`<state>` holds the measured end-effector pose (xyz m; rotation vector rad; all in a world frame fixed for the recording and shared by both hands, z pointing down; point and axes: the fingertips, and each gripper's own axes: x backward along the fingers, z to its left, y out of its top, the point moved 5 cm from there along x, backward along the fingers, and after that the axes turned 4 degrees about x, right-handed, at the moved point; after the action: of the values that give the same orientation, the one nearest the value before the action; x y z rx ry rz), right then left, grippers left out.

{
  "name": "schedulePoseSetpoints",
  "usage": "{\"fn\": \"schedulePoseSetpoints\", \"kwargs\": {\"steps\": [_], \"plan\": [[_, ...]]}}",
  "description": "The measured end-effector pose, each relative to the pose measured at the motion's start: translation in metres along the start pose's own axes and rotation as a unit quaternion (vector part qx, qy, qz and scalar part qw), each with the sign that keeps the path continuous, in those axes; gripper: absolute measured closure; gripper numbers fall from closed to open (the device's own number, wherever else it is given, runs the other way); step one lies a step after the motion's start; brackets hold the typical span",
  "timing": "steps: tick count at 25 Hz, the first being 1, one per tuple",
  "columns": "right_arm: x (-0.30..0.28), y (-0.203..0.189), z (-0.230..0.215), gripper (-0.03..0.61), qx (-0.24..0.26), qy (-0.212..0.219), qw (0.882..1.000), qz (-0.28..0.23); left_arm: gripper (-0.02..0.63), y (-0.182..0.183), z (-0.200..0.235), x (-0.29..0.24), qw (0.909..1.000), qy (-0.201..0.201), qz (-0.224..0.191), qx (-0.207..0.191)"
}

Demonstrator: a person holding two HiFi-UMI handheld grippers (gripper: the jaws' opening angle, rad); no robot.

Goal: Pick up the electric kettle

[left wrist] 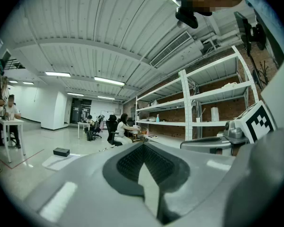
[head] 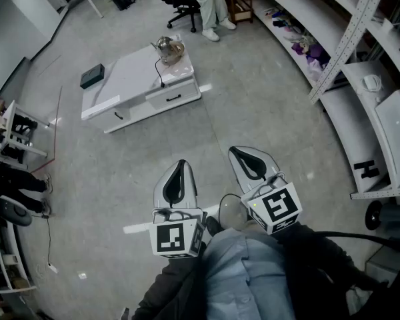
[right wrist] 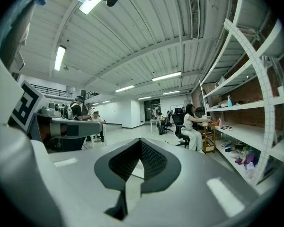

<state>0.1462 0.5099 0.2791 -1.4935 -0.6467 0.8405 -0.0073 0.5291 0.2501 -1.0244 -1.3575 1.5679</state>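
The small silver electric kettle (head: 165, 47) is hard to make out — far off, at the far end of the low white table (head: 133, 70). My left gripper (head: 181, 167) and right gripper (head: 239, 154) sit close to my body, fingers fully closed on nothing — well apart from it.

Held just ahead of the person's torso (head: 243, 279), the left tongs (head: 179, 171) and right tongs (head: 244, 156) sit side by side, near each other but apart. Both point forward, roughly level, each with its jaws pressed together.
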Motion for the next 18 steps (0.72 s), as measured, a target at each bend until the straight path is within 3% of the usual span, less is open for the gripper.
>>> {"fn": "schedulePoseSetpoints", "kwargs": {"steps": [7,18], "plan": [[0.004,-0.007,-0.026,0.561,-0.007,0.011,1.0,0.002,0.612,-0.002,-0.025,-0.022,0.9999,-0.005,0.016,0.001],[0.014,-0.013,-0.064,0.525,-0.037,0.07,0.996,-0.031,0.612,-0.02,-0.065,-0.049,0.9992,0.011,0.038,0.001]]}}
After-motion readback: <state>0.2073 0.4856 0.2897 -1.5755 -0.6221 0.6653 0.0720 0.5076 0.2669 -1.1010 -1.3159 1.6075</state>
